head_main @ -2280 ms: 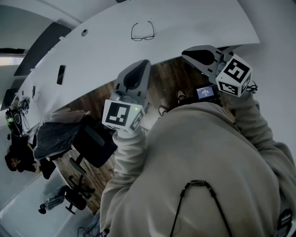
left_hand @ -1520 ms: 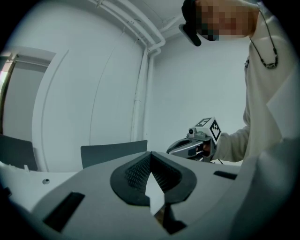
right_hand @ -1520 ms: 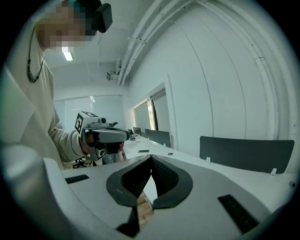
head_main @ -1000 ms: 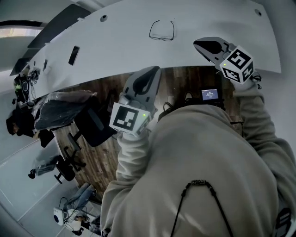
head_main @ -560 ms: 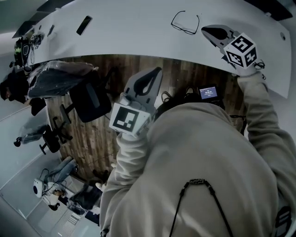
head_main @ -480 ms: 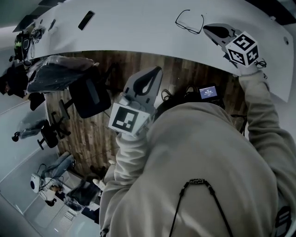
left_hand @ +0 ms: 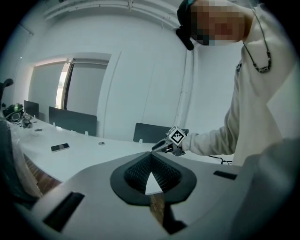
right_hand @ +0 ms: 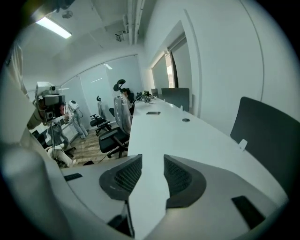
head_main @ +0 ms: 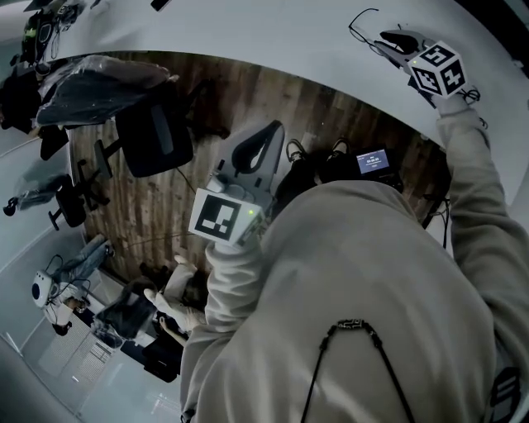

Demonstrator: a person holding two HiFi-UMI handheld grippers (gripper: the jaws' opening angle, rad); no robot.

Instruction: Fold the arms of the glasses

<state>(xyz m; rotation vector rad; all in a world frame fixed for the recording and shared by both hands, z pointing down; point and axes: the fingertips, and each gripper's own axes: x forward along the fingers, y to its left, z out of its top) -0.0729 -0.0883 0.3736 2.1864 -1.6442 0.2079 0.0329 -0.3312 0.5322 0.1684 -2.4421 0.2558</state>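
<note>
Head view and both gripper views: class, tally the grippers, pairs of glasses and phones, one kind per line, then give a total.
Grippers: 2 (left gripper, shut; right gripper, jaws opening, nothing between them)
Glasses: 1
Phone: 1
Total: 4

Head cam sat above the person's hoodie (head_main: 372, 289) and looked steeply down to the floor (head_main: 248, 107) and the table (head_main: 264, 37) edge. Left gripper view faced level across the tabletop, past the person. Right gripper view ran low and close along its length. All three shared the table.
</note>
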